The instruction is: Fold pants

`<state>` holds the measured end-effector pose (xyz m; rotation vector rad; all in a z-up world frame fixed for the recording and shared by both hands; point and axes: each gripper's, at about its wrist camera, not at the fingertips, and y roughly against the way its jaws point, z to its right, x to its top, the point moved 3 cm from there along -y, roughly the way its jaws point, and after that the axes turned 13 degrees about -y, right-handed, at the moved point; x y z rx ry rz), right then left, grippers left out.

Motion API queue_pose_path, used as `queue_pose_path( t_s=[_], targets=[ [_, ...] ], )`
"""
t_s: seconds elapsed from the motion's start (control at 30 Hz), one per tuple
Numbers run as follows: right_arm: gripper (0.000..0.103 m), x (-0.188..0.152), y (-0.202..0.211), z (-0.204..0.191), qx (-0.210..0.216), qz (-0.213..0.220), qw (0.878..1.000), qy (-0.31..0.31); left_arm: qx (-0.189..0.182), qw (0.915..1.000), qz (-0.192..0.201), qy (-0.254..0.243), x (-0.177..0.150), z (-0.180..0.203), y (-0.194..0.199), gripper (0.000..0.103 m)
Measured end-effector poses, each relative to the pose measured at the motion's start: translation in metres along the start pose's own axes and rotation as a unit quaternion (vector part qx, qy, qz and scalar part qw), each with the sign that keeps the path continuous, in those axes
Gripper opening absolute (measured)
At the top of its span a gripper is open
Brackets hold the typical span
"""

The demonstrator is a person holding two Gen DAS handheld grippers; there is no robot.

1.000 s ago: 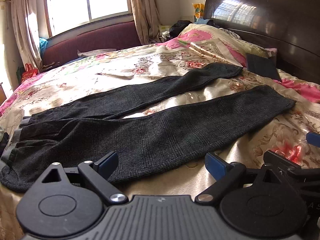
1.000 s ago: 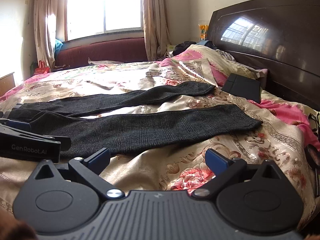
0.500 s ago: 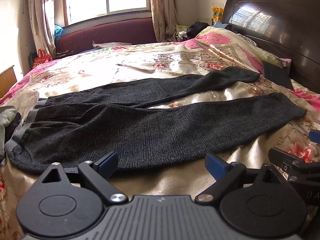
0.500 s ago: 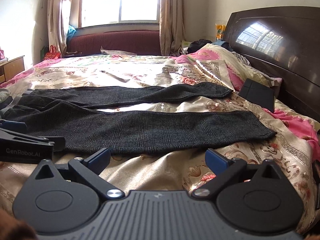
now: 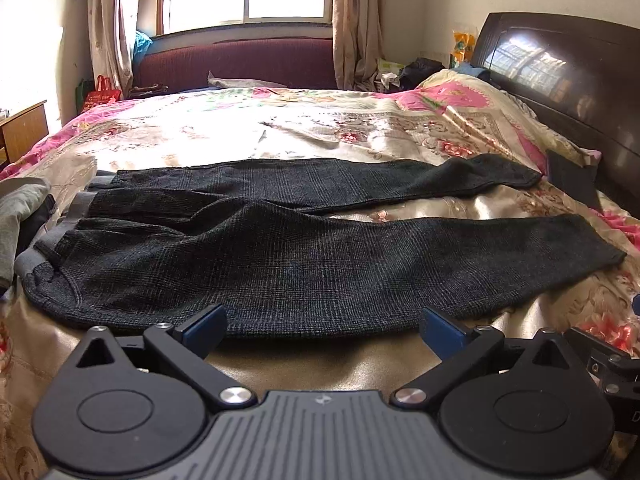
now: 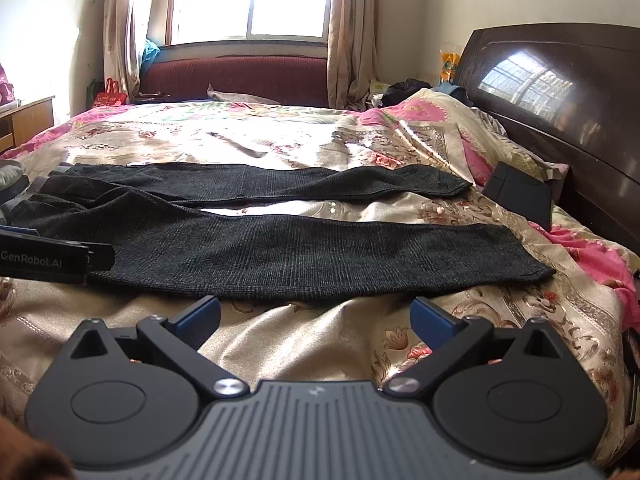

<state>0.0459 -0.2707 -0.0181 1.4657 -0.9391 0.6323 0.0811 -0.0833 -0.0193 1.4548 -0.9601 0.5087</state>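
1. Dark grey checked pants lie flat across the bed, waistband toward its left edge and both cuffs toward the headboard side.
2. Legs are parted in a narrow V; the near leg runs along the bed's front edge, the far leg behind it, with floral bedspread showing between them.
3. Left gripper hovers at the front edge, fingers spread wide and holding nothing, blue pads just short of the near leg's hem side.
4. Right gripper sits further toward the cuffs, fingers also spread and empty, over bare bedspread just beside the near leg.
5. Near the headboard, a small black case rests beyond the cuffs.
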Motion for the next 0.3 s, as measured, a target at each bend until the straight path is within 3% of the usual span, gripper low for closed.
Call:
queue_pose_path(
  t_s=[0.3],
  targets=[
    [0.100, -0.0028, -0.0002, -0.0005, -0.002, -0.002, 1.000, 0.000, 0.029, 0.9995, 0.009, -0.013, -0.0012, 0.0012, 0.0040, 0.103]
  ],
)
